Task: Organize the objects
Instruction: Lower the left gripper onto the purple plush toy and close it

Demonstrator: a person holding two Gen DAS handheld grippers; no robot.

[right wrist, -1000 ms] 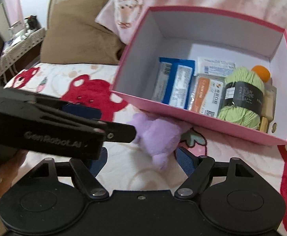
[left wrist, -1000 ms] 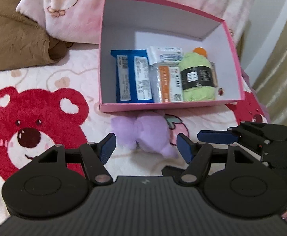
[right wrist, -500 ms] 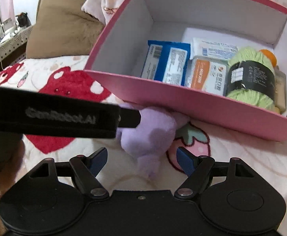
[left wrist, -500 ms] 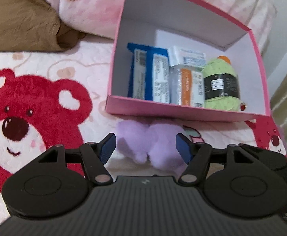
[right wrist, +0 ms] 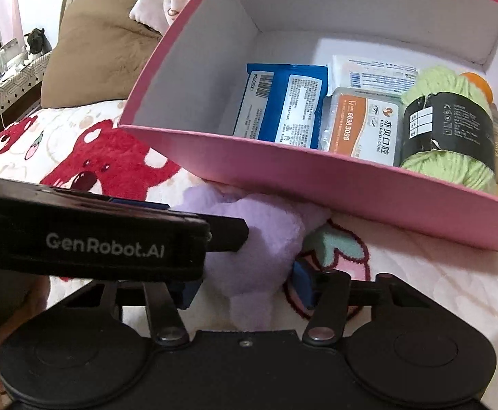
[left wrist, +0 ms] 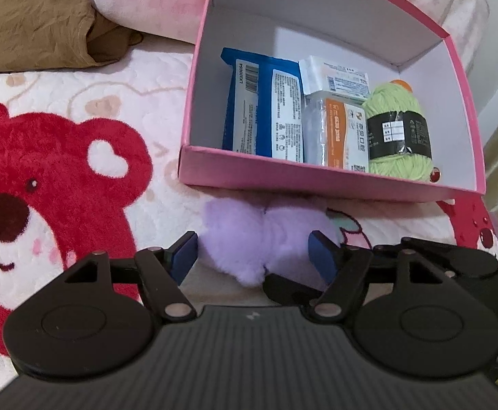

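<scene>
Pink bedspread (left wrist: 78, 78) carries the purple plush (left wrist: 266, 239) against the pink box's (right wrist: 317, 177) near wall, left gripper (left wrist: 252, 256) spread around it, right gripper (right wrist: 245, 283) closing on its lower tuft, so both could collide or drop it.

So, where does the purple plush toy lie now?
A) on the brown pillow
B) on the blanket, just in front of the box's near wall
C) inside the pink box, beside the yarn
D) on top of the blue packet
B: the plush toy lies on the blanket against the outside of the pink box, between the fingers of both grippers.
</scene>
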